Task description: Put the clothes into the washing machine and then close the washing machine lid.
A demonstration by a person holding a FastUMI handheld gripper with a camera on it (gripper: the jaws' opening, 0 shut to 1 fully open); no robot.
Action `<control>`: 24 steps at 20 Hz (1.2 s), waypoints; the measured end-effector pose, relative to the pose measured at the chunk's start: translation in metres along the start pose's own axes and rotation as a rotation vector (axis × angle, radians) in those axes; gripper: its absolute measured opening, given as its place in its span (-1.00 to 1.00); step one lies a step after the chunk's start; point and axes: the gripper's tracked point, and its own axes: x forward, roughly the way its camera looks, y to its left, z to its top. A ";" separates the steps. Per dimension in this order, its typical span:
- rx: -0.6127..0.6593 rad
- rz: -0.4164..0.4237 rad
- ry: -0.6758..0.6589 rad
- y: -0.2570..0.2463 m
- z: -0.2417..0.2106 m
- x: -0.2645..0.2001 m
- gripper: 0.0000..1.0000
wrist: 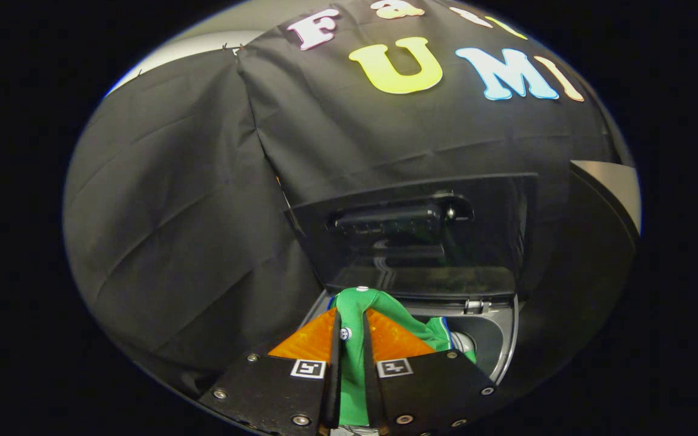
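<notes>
My gripper (pixel 351 334) is shut on a green garment (pixel 361 303) with white buttons and a blue-and-white trim. The cloth is pinched between both fingers and bunches up just ahead of them, with a fold draping to the right over the washing machine's opening (pixel 485 339). The grey rim of that opening curves round beyond the fingers. The dark glossy lid (pixel 422 242) stands raised upright behind the opening, its handle (pixel 397 218) facing me. The inside of the drum is mostly hidden by the garment and my fingers.
Black cloth walls hang close behind and to the left of the machine. A pale panel (pixel 612 188) shows past the lid on the right. The lid's hinge (pixel 476 304) sits at the back of the opening.
</notes>
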 end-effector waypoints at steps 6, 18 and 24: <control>-0.006 -0.053 0.044 -0.012 -0.040 0.006 0.59; -0.177 -0.063 -0.079 -0.007 -0.022 -0.018 0.91; -0.256 -0.083 -0.294 0.007 0.056 -0.041 0.91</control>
